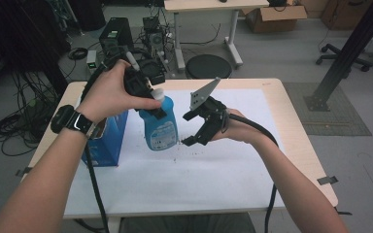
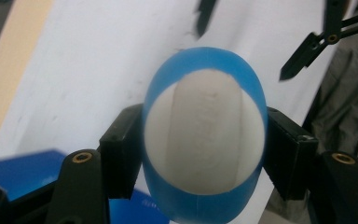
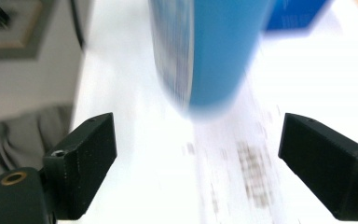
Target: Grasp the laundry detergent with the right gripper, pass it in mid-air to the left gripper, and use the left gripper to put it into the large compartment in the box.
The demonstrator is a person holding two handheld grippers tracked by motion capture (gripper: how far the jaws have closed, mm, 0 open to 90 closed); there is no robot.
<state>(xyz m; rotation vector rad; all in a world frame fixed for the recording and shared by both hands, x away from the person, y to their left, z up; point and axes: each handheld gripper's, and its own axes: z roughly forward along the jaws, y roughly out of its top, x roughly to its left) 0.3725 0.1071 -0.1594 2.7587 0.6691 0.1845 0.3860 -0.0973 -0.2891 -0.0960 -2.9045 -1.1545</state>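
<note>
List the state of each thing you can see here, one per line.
Bottle: upright, cap closed, gripped near the top, base just above the table.
Left gripper: shut on the bottle.
Right gripper: open, empty, beside the bottle's base.
Blue box: standing on the table behind the left hand.
Paper sheet: flat, with dark specks near the bottle.

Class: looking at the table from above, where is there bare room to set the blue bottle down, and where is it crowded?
Free: the white sheet toward the near edge, and its right part behind the right tongs. Crowded: the left side, where the blue bottle, held in the left tongs, hangs beside the blue box; dark specks lie beneath.
</note>
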